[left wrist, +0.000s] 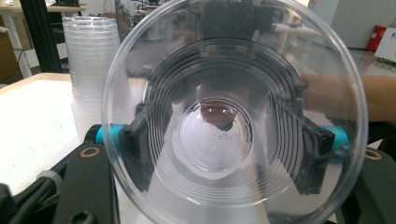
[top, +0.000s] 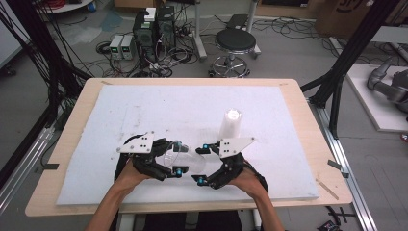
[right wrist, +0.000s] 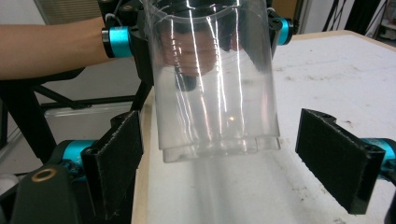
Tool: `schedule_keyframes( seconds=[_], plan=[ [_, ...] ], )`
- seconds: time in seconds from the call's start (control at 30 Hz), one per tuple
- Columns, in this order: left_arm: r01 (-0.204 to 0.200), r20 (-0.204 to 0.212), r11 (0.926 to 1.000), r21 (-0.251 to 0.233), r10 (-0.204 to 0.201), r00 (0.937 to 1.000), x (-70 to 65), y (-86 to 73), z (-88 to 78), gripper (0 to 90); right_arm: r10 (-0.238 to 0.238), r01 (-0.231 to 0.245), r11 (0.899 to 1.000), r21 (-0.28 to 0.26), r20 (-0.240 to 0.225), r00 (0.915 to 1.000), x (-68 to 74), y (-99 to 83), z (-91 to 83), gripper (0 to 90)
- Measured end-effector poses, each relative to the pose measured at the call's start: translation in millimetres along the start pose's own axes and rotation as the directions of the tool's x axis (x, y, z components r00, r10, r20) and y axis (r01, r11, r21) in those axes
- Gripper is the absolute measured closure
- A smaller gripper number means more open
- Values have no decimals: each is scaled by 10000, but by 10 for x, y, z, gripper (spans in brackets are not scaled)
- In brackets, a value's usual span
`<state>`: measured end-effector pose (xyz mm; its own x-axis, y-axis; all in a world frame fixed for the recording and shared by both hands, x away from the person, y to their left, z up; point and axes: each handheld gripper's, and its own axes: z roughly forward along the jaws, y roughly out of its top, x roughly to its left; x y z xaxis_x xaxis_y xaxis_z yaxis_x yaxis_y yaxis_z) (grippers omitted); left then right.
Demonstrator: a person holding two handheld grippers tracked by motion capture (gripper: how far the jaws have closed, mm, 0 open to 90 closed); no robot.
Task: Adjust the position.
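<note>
1. Clear plastic cups (top: 185, 161), nested at least two deep and ribbed near the base, lay on their side low in the centre of the high view, between the two grippers.
2. In the left gripper view the open mouth of the cups (left wrist: 233, 112) faced the camera, concentric rings running down to a round bottom.
3. The left gripper (top: 166, 161) clamped the cups across the wall, its black pads (left wrist: 135, 140) pressed against both sides.
4. In the right gripper view the bottom of the cups (right wrist: 217, 93) pointed at the camera, two rims stepped at the end.
5. The right gripper (top: 202, 163) stood wide, its pads (right wrist: 116, 154) apart from the cups on either side.
6. A tall stack of cups (top: 231, 124) stood upright above them, right of centre, on the white mat (top: 144, 106).
7. The mat covered a wooden table (top: 317, 139).
</note>
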<state>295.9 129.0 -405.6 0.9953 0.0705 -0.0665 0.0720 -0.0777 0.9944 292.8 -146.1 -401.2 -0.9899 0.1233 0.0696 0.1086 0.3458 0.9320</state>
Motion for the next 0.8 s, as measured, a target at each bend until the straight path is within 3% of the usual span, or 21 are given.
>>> schedule_keyframes(
  seconds=[0.1,0.17,0.2,0.23,0.3,0.33,0.37,0.4,0.43,0.5,0.53,0.57,0.6,0.63,0.67,0.7,0.73,0.77,0.8],
  plan=[
    [53,-95,9999,90,-52,9999,0,1,-14,355,-35,34,10000,49,140,9999,11,-4,-18,151],
    [217,-256,9974,692,-200,9995,7,31,-55,355,4,-11,9999,117,615,9981,40,-35,-71,152],
    [217,-256,9974,692,-200,9995,7,31,-55,355,40,-47,9999,102,773,9970,54,-55,-99,152],
    [240,-516,9917,1260,-176,9985,23,74,-89,355,80,-89,9999,83,968,9953,67,-78,-127,152],
    [256,-722,9820,1873,-122,9973,50,129,-121,356,152,-163,9998,70,1423,9897,85,-130,-183,152],
    [256,-722,9820,1873,-122,9973,50,129,-121,356,152,-163,9998,70,1423,9897,85,-130,-183,152],
    [237,-952,9665,2557,7,9955,85,192,-144,356,271,-290,9996,71,1941,9806,101,-189,-245,152],
    [237,-952,9665,2557,7,9955,85,192,-144,356,365,-389,9992,73,2119,9766,107,-220,-279,152],
    [249,-1202,9440,3291,157,9926,130,253,-157,356,418,-441,9990,47,2343,9713,110,-253,-314,152],
    [262,-1401,9188,3939,318,9896,183,308,-164,356,544,-563,9984,-10,2750,9599,107,-317,-384,152],
    [262,-1401,9188,3939,318,9896,183,308,-164,357,544,-563,9984,-10,2750,9599,107,-317,-384,152],
    [318,-1589,8906,4536,457,9862,241,350,-160,357,709,-726,9973,-58,3067,9492,99,-379,-453,152],
    [305,-1618,8749,4833,551,9853,273,365,-155,356,796,-819,9966,-66,3247,9425,98,-406,-486,152],
    [358,-1663,8623,5051,566,9844,303,377,-145,357,859,-902,9959,-31,3411,9361,99,-433,-518,152],
    [358,-1663,8623,5051,566,9844,303,377,-145,357,930,-981,9952,-45,3622,9274,98,-460,-550,152],
    [417,-1698,8385,5433,612,9836,363,391,-120,356,999,-1050,9944,-74,3816,9189,99,-488,-582,152],
    [417,-1698,8385,5433,612,9836,363,391,-120,356,1044,-1082,9940,-134,4042,9087,97,-519,-613,152],
    [417,-1693,8113,5831,712,9830,419,395,-93,356,1084,-1114,9936,-179,4257,8983,93,-550,-645,152],
    [478,-1682,7993,5990,672,9835,445,395,-79,356,1163,-1182,9927,-235,4438,8886,90,-581,-669,152]
  ],
)
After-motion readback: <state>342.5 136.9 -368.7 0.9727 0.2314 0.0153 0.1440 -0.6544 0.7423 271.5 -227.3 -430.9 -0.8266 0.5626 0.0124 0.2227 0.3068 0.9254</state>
